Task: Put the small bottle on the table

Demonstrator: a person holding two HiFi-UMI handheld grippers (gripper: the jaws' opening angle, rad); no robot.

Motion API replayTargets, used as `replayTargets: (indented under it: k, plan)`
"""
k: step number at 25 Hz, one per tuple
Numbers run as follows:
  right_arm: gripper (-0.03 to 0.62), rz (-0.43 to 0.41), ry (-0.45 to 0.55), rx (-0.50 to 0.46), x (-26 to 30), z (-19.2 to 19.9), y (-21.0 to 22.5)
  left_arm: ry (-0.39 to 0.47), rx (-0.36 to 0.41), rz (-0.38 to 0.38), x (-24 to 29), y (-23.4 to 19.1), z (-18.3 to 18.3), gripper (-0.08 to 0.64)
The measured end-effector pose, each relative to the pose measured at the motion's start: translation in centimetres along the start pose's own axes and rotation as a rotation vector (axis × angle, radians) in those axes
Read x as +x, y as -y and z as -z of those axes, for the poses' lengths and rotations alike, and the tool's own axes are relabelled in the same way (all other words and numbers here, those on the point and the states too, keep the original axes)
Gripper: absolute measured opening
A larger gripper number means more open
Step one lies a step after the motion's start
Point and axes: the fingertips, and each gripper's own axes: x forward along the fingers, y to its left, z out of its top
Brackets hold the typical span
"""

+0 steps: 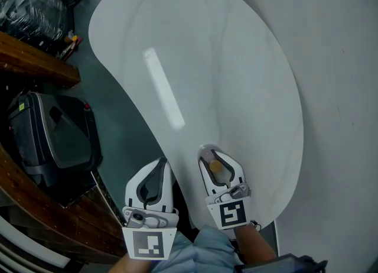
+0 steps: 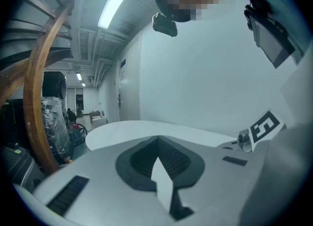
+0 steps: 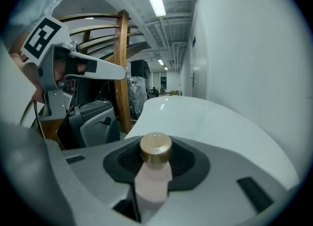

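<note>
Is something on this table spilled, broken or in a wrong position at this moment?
Nothing stands out. The white table shows no spill or damage. The small bottle, with its gold cap on, sits between the fingers of the right gripper, over the near end of the table.

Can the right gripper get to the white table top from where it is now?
Probably yes. The right gripper, shut on the small pink gold-capped bottle, hangs over the near edge of the white curved table, and nothing shows on the top ahead.
</note>
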Motion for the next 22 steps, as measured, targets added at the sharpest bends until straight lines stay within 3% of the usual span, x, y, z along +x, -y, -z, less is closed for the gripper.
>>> replayTargets:
  k: [10,11,13,16,18,22]
  plan:
    - [0.176,-0.008,0.119,-0.056,-1.7,-4.2,0.2,0.080,-0.005,-0.069,-2.5,0.2,-2.5,0.002]
    - [0.176,-0.002,0.161,-0.040,-2.3,-5.2,0.3,0.090,-0.007,-0.077,-2.8,0.3,-2.9,0.003]
    - [0.172,0.035,0.318,0.081,-3.8,-8.4,1.0,0.121,-0.020,-0.095,-3.4,0.5,-3.9,0.003]
    - [0.106,0.052,0.429,0.180,-6.3,-11.4,1.7,0.194,-0.054,-0.114,-4.1,1.0,-5.6,0.003]
    - [0.043,0.056,0.446,0.169,-7.8,-12.6,2.1,0.241,-0.055,-0.122,-4.6,1.4,-7.0,0.002]
    - [0.011,0.074,0.493,0.133,-10.3,-15.0,2.4,0.322,-0.028,-0.144,-5.7,2.2,-9.9,0.003]
